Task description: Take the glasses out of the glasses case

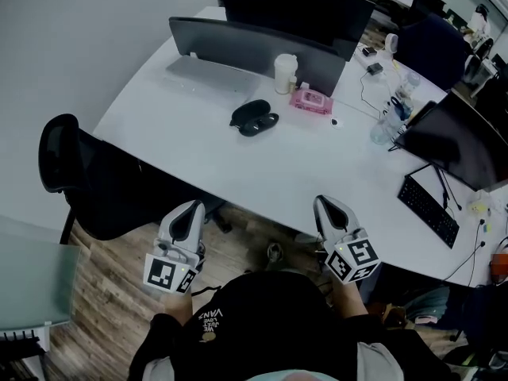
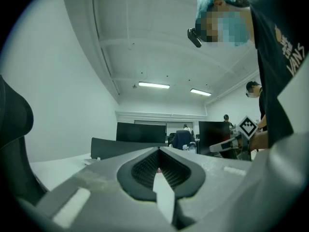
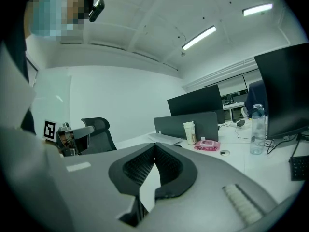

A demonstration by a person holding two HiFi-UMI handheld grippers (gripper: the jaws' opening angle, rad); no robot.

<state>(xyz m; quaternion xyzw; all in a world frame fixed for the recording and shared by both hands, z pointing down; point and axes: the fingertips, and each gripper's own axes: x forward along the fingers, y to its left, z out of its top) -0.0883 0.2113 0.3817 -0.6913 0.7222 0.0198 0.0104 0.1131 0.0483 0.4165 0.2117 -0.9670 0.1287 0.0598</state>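
Note:
A black glasses case (image 1: 254,117) lies in the middle of the white desk (image 1: 175,141); it looks like two dark oval halves side by side, and I cannot make out glasses in it. Both grippers are held low, close to the person's body and short of the desk's near edge, far from the case. My left gripper (image 1: 191,206) is shut with nothing in it, its jaws meeting at the tip (image 2: 158,150). My right gripper (image 1: 325,202) is also shut and empty (image 3: 154,144). The case is hidden behind the jaws in both gripper views.
Behind the case stand a white cup (image 1: 285,73), a pink wipes pack (image 1: 310,100) and a grey screen (image 1: 254,46). A water bottle (image 1: 386,125), a dark monitor (image 1: 460,137) and a keyboard (image 1: 429,210) are at the right. A black office chair (image 1: 75,169) stands at the left.

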